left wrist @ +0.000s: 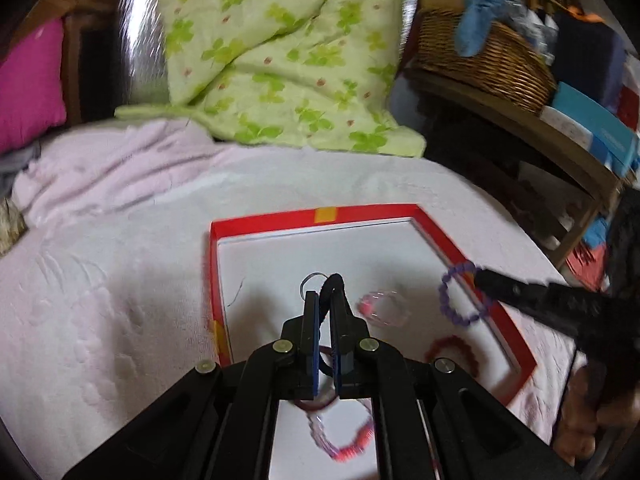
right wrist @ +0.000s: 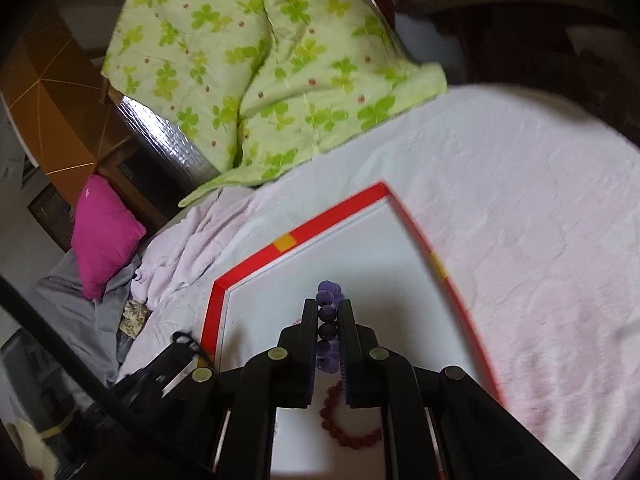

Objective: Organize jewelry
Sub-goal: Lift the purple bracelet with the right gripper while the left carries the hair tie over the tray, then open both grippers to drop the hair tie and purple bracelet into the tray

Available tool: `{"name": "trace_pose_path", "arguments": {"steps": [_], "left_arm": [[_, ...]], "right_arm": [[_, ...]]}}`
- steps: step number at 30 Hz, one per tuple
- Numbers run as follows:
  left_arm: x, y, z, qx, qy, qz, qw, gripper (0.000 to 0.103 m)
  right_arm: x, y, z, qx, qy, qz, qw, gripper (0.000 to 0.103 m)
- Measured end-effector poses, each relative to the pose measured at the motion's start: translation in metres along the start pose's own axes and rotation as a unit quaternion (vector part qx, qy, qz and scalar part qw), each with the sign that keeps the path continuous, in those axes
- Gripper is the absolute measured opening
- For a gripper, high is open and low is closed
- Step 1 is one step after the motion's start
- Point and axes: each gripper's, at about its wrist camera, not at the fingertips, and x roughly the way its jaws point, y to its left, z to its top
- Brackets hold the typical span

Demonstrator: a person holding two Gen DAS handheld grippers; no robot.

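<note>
My left gripper (left wrist: 324, 300) is clenched on a black cord loop (left wrist: 335, 285) that arches above the fingertips; a thin clear ring (left wrist: 314, 280) shows just beyond it, and whether it hangs on the cord I cannot tell. My right gripper (right wrist: 328, 308) is clenched on a purple bead bracelet (right wrist: 329, 312), round matte beads stacked between the pads, its lower part hidden by the fingers. In the left view this bracelet (left wrist: 460, 298) hangs as an open ring over the right edge of the red-rimmed tray (left wrist: 276, 216), the right gripper's fingers reaching in from the right. Both grippers tilt down over the tray's white floor. On that floor lie a dark red bead bracelet (right wrist: 352, 424) near the right edge, partly covered by my fingers; a pink and clear bracelet (left wrist: 380, 308), blurred, near the centre; and a pink and clear strand (left wrist: 340, 440) at the near edge, cut off by the left gripper's body. The tray rests on a pale pink textured blanket (left wrist: 120, 280). A green clover-print quilt (left wrist: 280, 60) lies crumpled at the far edge, a magenta pillow (right wrist: 104, 232) to the left, a wicker basket (left wrist: 480, 56) off to the right.
</note>
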Motion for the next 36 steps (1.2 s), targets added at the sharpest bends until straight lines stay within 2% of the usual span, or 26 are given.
{"name": "trace_pose_path", "arguments": {"steps": [3, 6, 13, 19, 21, 22, 23, 27, 28, 29, 31, 33, 36], "left_arm": [[0.018, 0.012, 0.007, -0.02, 0.013, 0.004, 0.9997, 0.005], [0.027, 0.015, 0.014, -0.013, 0.016, 0.006, 0.9998, 0.005], [0.049, 0.018, 0.015, -0.028, 0.047, 0.01, 0.9985, 0.005], [0.062, 0.019, 0.01, -0.028, 0.082, 0.016, 0.9961, 0.006], [0.061, 0.016, 0.01, -0.021, 0.086, 0.02, 0.9958, 0.018], [0.058, 0.015, 0.01, -0.019, 0.084, 0.023, 0.9961, 0.031], [0.053, 0.014, 0.011, -0.017, 0.075, 0.029, 0.9966, 0.038], [0.032, 0.007, 0.017, 0.003, 0.051, 0.059, 0.9969, 0.053], [0.026, 0.004, 0.018, 0.01, 0.046, 0.071, 0.9964, 0.062], [0.019, 0.001, 0.018, 0.018, 0.04, 0.083, 0.9956, 0.066], [0.007, -0.001, 0.017, 0.03, 0.03, 0.1, 0.9941, 0.066], [-0.01, -0.002, 0.012, 0.038, 0.021, 0.128, 0.9909, 0.07], [-0.035, 0.0, -0.002, 0.028, 0.011, 0.158, 0.987, 0.072]], "right_arm": [[0.012, 0.006, -0.008, 0.003, 0.025, 0.017, 1.0, 0.01], [0.019, 0.02, -0.017, -0.011, 0.041, 0.029, 0.999, 0.01], [0.042, 0.028, -0.033, -0.012, 0.076, 0.034, 0.996, 0.01], [0.048, 0.029, -0.037, -0.031, 0.079, 0.001, 0.996, 0.011], [0.047, 0.027, -0.036, -0.036, 0.072, -0.018, 0.997, 0.013], [0.046, 0.025, -0.034, -0.036, 0.072, -0.025, 0.996, 0.014], [0.044, 0.023, -0.033, -0.034, 0.074, -0.026, 0.996, 0.014], [0.031, 0.014, -0.026, -0.026, 0.06, -0.029, 0.997, 0.014], [0.027, 0.012, -0.024, -0.022, 0.056, -0.028, 0.998, 0.014], [0.022, 0.009, -0.022, -0.017, 0.052, -0.027, 0.998, 0.014], [0.014, 0.005, -0.018, -0.007, 0.047, -0.023, 0.999, 0.015], [0.003, -0.001, -0.016, 0.001, 0.039, -0.02, 0.999, 0.024], [-0.011, -0.006, -0.014, 0.006, 0.029, -0.022, 0.999, 0.031]]}}
